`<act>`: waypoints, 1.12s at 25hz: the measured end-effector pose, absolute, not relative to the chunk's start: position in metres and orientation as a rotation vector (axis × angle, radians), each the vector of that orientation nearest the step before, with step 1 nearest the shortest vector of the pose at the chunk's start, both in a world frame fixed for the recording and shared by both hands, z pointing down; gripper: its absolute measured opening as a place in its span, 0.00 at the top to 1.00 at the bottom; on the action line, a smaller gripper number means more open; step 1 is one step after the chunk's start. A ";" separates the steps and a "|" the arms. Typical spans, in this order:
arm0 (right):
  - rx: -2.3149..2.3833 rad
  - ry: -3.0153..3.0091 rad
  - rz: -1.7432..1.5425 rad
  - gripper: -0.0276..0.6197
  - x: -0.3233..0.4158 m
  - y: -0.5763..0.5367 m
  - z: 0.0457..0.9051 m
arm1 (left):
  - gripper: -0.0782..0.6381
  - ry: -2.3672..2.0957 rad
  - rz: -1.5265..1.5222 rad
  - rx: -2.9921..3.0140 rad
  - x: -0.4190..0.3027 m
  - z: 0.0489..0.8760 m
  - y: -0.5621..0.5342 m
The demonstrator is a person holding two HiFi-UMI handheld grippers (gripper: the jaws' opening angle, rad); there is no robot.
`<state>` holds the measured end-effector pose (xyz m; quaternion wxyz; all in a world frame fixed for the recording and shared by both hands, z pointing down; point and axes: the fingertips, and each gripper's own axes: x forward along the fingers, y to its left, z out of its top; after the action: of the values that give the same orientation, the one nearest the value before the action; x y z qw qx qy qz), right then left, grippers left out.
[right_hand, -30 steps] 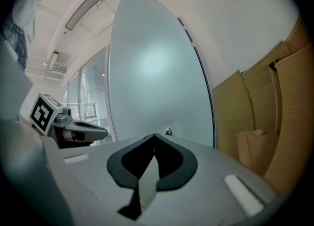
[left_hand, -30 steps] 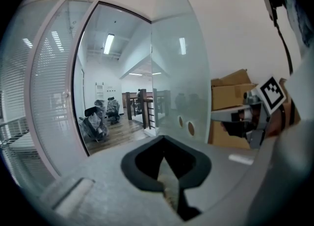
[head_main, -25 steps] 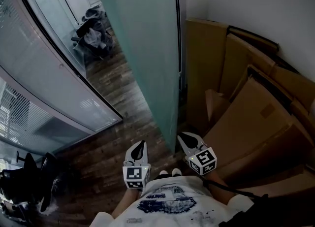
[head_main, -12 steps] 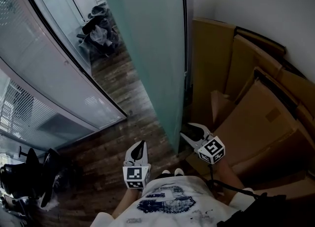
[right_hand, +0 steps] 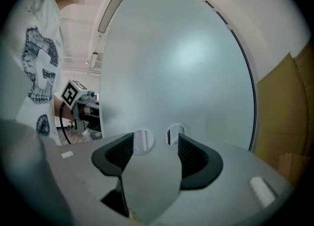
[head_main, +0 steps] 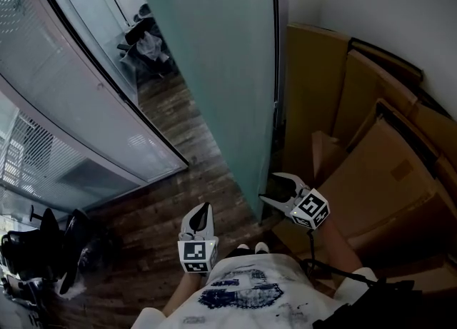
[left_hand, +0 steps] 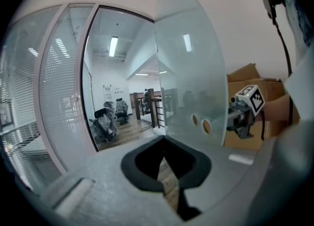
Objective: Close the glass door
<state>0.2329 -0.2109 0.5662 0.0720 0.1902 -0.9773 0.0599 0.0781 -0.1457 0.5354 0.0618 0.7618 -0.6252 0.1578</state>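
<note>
The frosted glass door (head_main: 221,71) stands ajar, its free edge running down the middle of the head view. My right gripper (head_main: 271,188) points left at the door's lower edge. Its jaws have just been opening and now stand open with nothing between them. In the right gripper view (right_hand: 154,144) the door face (right_hand: 181,63) fills the scene, with two round holes (right_hand: 142,140) just beyond the fingertips. My left gripper (head_main: 203,210) hangs shut and empty over the wood floor, left of the door. In the left gripper view (left_hand: 164,154) the door (left_hand: 191,73) is at the right.
Flattened cardboard boxes (head_main: 371,170) lean against the white wall right of the door. A curved glass partition with blinds (head_main: 64,85) runs along the left. Office chairs (head_main: 146,42) stand far down the wooden floor (head_main: 178,170), and another chair (head_main: 43,249) is at lower left.
The right gripper has swung from pointing ahead to pointing left at the door's edge, and its jaws have opened. The left gripper has stayed in place.
</note>
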 end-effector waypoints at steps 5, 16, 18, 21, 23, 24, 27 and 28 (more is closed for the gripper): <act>0.535 -2.922 0.156 0.53 0.225 -0.217 0.572 | 0.89 -1.896 0.483 2.286 0.075 0.535 -0.143; 0.475 -2.895 0.121 0.53 0.201 -0.229 0.582 | 0.89 -1.914 0.487 2.294 0.069 0.537 -0.139; 0.468 -2.892 0.113 0.55 0.195 -0.231 0.583 | 0.89 -1.910 0.485 2.298 0.070 0.537 -0.139; 0.462 -2.877 0.081 0.57 0.186 -0.233 0.583 | 0.89 -1.906 0.483 2.296 0.070 0.538 -0.139; 0.463 -2.859 0.050 0.61 0.181 -0.235 0.585 | 0.89 -1.908 0.482 2.293 0.068 0.538 -0.140; 0.463 -2.853 0.041 0.62 0.179 -0.236 0.586 | 0.89 -1.911 0.481 2.290 0.067 0.538 -0.140; 0.450 -2.851 0.036 0.64 0.173 -0.238 0.588 | 0.89 -1.917 0.479 2.281 0.063 0.538 -0.140; 0.441 -2.854 0.038 0.64 0.171 -0.238 0.588 | 0.89 -1.918 0.479 2.279 0.062 0.539 -0.140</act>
<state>0.1712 -0.2383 0.5879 0.1264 0.1515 -0.9802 0.0131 0.0622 -0.1402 0.5386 0.0621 0.7540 -0.6345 0.1584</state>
